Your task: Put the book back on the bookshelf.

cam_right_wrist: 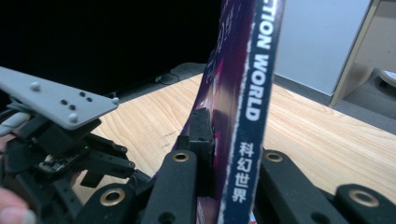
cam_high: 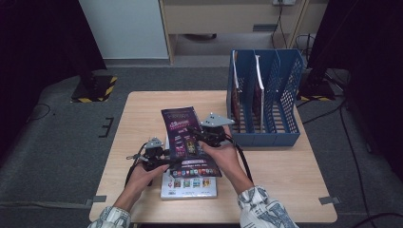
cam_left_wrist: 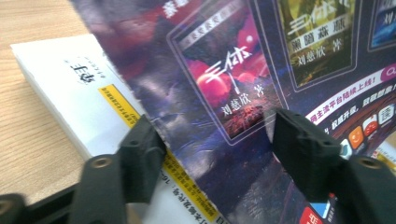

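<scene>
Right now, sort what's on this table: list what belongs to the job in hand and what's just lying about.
In the job:
- purple magazine, clamped at its spine by the right gripper
- left gripper, jaws astride the magazine's edge, not yet pinching
- blue file rack, the likely destination

Lying about:
- white book underneath
- magazines already in the rack

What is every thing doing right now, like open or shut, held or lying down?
Purple magazine: lifted, tilted, closed.
Right claw: shut on the magazine's spine.
Left claw: open around the magazine's edge.
White book: flat on the table, closed.
Blue file rack: upright, two magazines inside.
</scene>
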